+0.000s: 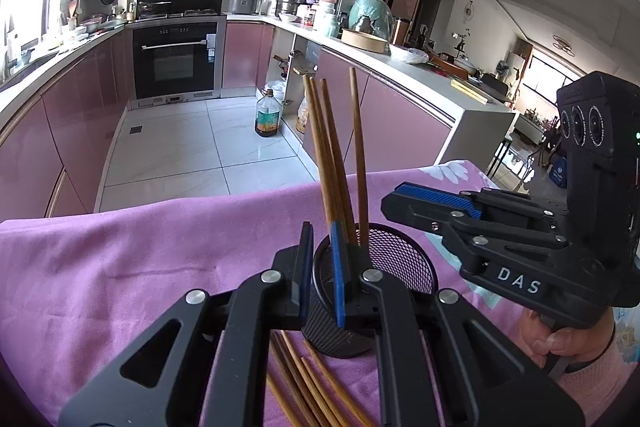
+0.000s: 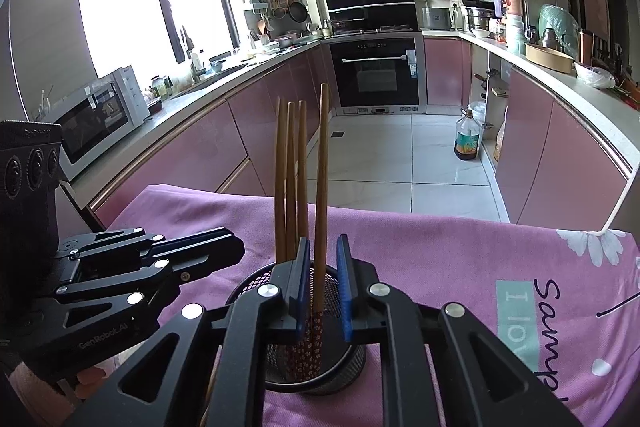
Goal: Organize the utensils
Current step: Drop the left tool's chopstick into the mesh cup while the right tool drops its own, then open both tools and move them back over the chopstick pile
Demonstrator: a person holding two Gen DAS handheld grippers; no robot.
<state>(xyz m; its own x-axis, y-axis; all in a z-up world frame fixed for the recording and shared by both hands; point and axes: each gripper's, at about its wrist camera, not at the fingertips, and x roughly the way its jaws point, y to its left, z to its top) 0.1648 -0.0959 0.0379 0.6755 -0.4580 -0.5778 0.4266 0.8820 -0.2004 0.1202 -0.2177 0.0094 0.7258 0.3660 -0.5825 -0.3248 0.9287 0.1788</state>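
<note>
Fingers of the right gripper are standing apart around one upright chopstick in the mesh cup. Left gripper is clamping the cup rim. Loose chopsticks are lying on the bench, nearer the left.

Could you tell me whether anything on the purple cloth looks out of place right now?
Yes: several chopsticks lie loose and splayed on the purple cloth beside the mesh holder, while four chopsticks already stand upright in it. Nothing looks spilled or damaged.
</note>
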